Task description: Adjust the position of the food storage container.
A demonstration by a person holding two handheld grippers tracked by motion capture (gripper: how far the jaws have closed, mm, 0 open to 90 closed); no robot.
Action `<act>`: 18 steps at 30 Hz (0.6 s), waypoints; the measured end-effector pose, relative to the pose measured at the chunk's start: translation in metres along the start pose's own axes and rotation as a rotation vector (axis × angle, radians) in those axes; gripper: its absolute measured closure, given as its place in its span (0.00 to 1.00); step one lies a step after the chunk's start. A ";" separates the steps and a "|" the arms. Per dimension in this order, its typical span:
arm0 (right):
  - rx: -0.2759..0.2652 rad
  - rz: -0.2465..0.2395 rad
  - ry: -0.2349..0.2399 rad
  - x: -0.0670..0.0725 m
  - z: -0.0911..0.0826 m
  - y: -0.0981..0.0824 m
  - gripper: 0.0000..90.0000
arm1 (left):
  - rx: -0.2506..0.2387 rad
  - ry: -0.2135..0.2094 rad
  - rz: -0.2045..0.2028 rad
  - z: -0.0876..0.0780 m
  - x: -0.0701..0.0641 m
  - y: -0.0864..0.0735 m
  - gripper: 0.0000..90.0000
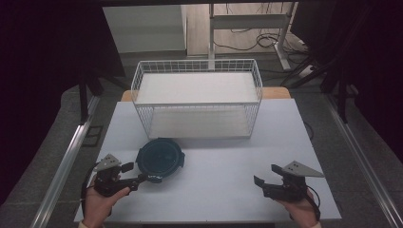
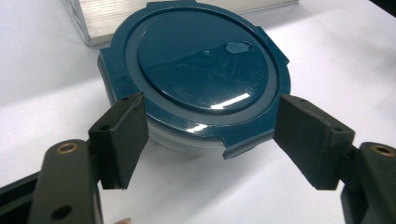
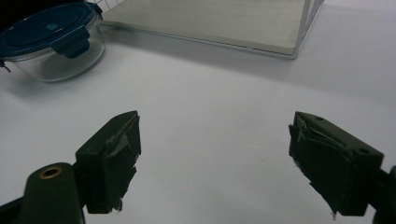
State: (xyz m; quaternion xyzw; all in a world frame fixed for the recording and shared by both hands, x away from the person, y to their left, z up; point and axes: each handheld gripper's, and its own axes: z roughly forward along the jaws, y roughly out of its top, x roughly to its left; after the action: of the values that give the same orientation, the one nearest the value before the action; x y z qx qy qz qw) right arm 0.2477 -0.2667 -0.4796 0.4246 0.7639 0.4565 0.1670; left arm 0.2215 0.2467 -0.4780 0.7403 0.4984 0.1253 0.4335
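Note:
A round glass container with a dark teal clip lid (image 1: 159, 156) stands on the white table (image 1: 218, 190), left of centre and in front of the wire basket. My left gripper (image 1: 137, 173) is right at its near side. In the left gripper view the container (image 2: 201, 65) has its near rim between the two wide-spread pads (image 2: 123, 135), which flank it without clearly pressing on it. My right gripper (image 1: 265, 174) hovers open over bare table at the front right, with nothing between its fingers. From the right gripper (image 3: 215, 116) view the container (image 3: 51, 42) sits far off at the upper left.
A white wire basket (image 1: 197, 97) with a pale board inside stands at the back middle of the table; its near corner is also in the right gripper view (image 3: 299, 46). Table edges run close to both hands. Desk legs and cables lie on the floor beyond.

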 end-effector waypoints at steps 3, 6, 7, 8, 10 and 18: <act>0.011 -0.004 0.005 -0.002 0.001 -0.002 0.19 | -0.001 0.003 -0.008 0.001 0.003 0.001 0.29; 0.026 -0.011 0.004 -0.005 0.002 -0.004 0.20 | 0.004 0.004 -0.014 0.002 0.005 0.001 0.29; 0.029 -0.007 0.005 -0.005 0.002 -0.005 0.21 | 0.004 0.003 -0.012 0.001 0.005 0.001 0.29; 0.028 -0.005 0.003 -0.005 0.001 -0.004 0.21 | 0.002 0.002 -0.013 0.001 0.005 0.002 0.29; 0.021 0.005 -0.001 -0.004 -0.001 -0.004 0.21 | -0.008 0.000 -0.013 -0.003 0.003 0.003 0.29; 0.021 0.009 0.003 -0.002 -0.001 -0.002 0.23 | -0.016 -0.006 -0.025 -0.008 0.007 0.006 0.34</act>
State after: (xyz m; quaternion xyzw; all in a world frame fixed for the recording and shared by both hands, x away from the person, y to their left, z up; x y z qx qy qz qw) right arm 0.2472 -0.2694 -0.4812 0.4291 0.7669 0.4497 0.1595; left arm 0.2235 0.2560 -0.4708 0.7308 0.5055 0.1216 0.4424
